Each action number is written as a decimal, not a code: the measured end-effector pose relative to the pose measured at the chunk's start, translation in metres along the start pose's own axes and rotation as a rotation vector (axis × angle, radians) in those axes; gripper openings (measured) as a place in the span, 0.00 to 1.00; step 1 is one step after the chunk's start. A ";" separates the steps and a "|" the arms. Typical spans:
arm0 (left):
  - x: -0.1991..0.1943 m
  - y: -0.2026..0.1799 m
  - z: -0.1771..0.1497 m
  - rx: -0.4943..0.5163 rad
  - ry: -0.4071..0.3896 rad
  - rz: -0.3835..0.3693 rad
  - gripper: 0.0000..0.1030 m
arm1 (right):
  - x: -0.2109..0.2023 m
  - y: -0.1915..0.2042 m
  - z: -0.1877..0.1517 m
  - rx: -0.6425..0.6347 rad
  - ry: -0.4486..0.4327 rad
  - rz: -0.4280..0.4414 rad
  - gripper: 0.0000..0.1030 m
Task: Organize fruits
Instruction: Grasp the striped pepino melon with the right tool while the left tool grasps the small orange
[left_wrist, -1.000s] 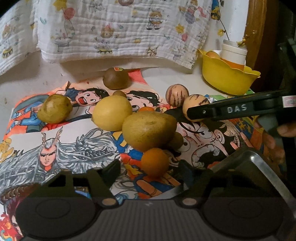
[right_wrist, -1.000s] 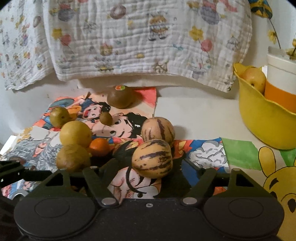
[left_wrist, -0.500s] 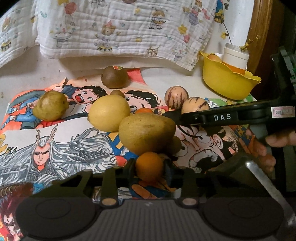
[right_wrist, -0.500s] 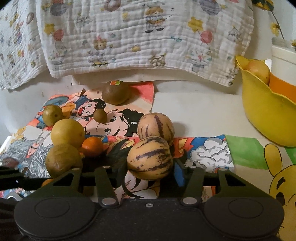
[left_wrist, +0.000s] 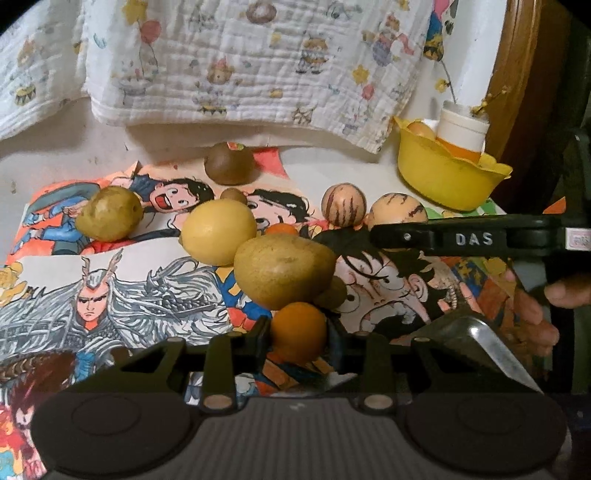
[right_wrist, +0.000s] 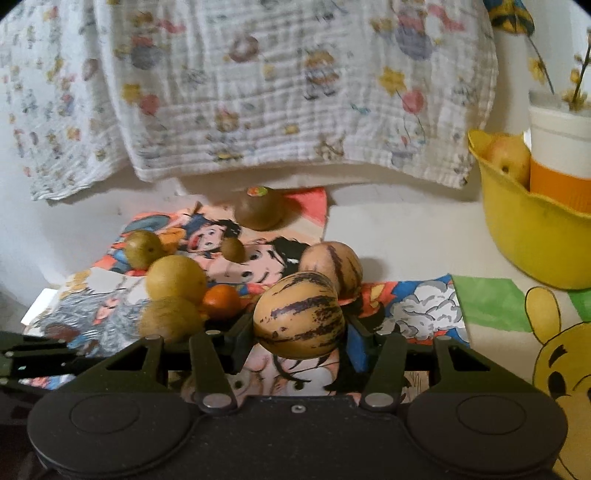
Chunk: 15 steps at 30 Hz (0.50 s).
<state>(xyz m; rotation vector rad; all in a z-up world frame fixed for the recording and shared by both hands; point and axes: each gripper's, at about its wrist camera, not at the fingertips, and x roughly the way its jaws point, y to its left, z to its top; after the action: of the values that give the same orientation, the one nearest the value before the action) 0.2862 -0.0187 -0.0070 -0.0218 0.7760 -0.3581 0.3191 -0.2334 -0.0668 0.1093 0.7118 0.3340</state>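
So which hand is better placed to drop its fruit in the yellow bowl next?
Probably the right: its fingers grip the striped melon and the yellow bowl sits on its side; the left gripper with the small orange looks farther off.

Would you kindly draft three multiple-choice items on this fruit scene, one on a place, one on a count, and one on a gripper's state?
1. Where does the yellow bowl stand?
A. On the comic drawings
B. At the far right, past the drawings
C. Under the blanket

2. How many striped fruits are in the right wrist view?
A. One
B. Two
C. Four

3. What is the left gripper doing?
A. Shut on a small orange fruit
B. Open above the lemon
C. Shut on nothing

Key: 1 B, the bowl sits on bare surface at the right edge. 2 B, the held striped fruit and another striped fruit behind it. 3 A, its fingers press both sides of the small orange fruit.
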 end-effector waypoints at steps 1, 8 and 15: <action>-0.004 -0.001 0.000 -0.001 -0.007 0.001 0.34 | -0.007 0.003 -0.001 -0.010 -0.006 0.005 0.52; -0.040 0.002 -0.013 -0.023 -0.045 0.023 0.35 | -0.048 0.027 -0.021 -0.049 -0.024 0.054 0.52; -0.077 0.009 -0.042 -0.058 -0.061 0.048 0.35 | -0.082 0.063 -0.059 -0.095 -0.017 0.124 0.52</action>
<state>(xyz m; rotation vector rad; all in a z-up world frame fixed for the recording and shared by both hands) 0.2094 0.0190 0.0140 -0.0678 0.7248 -0.2884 0.2059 -0.2029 -0.0470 0.0666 0.6723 0.4840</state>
